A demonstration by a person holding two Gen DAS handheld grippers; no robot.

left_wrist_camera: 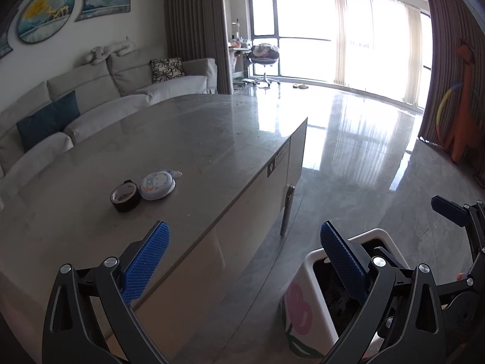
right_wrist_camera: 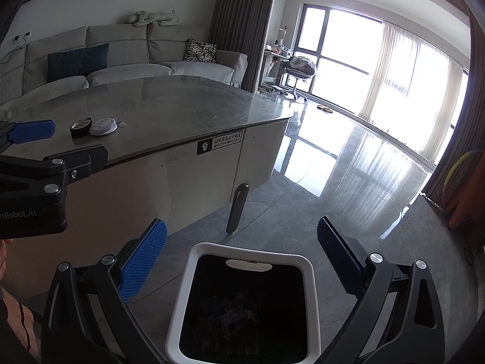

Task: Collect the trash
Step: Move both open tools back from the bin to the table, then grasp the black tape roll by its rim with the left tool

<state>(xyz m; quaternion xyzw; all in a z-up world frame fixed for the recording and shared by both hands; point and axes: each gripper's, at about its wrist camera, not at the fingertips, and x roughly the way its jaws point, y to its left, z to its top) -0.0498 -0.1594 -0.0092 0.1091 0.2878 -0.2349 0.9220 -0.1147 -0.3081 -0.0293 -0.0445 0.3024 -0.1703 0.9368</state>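
From your left wrist camera, your left gripper [left_wrist_camera: 244,250] hangs over the near edge of the grey table [left_wrist_camera: 188,127], its blue-padded fingers [left_wrist_camera: 145,262] spread wide apart with nothing between them. On the tabletop ahead and to the left sit a roll of dark tape [left_wrist_camera: 125,196] and, touching its right side, a round white case [left_wrist_camera: 158,184] with a cartoon print on the lid. Low on the right, partly behind your right finger, stands the white trash bin [left_wrist_camera: 315,291] on the floor beside the table's end panel; a pink shape is printed on its side. Your right gripper [left_wrist_camera: 454,221] shows at the far right edge, over the bin's side. A pale sofa [left_wrist_camera: 100,91] runs behind the table.

From your right wrist camera, your right gripper [right_wrist_camera: 242,248] hovers directly above the trash bin [right_wrist_camera: 182,303], both fingers [right_wrist_camera: 144,265] set wide apart and holding nothing. The bin's opening is lined in black, and there is something crumpled and greyish at the bottom, though it is too dark to say what. Your left gripper [right_wrist_camera: 45,142] reaches in from the left at table height, one blue pad over the tabletop. The tape [right_wrist_camera: 80,127] and the round case [right_wrist_camera: 103,126] lie together on the table [right_wrist_camera: 169,109], well apart from the bin. A dark metal table leg [right_wrist_camera: 238,207] stands just behind the bin.
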